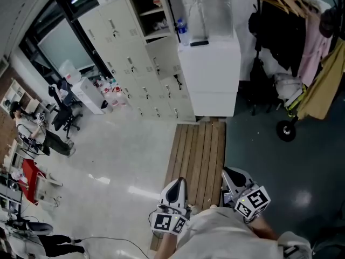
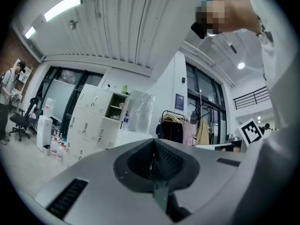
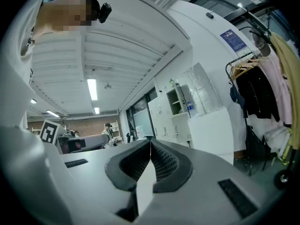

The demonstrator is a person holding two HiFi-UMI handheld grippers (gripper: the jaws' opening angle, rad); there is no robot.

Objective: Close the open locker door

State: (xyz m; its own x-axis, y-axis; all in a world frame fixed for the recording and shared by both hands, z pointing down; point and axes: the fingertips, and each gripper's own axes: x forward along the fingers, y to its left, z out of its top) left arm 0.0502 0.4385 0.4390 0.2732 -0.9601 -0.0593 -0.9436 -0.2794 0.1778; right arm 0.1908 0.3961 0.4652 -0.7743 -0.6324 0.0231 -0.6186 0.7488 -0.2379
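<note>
Open floor (image 1: 124, 155) up to the lockers (image 1: 135, 63); white cabinet (image 1: 210, 74) apparently close beside the open compartment (image 1: 153, 9).

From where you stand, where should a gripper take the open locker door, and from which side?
Take the door by its free outer edge, coming from its right: it seems to stand edge-on, hinged right of the open compartment, so that edge swings it shut.

No readable text or numbers anywhere. Blue sign (image 3: 233, 40) on wall just left of clothes rack (image 3: 244, 68) — print too small to read. Square markers (image 1: 168, 223) on left gripper (image 1: 176, 183) and right gripper (image 1: 230, 174) — black-and-white patterns only, no letters.
</note>
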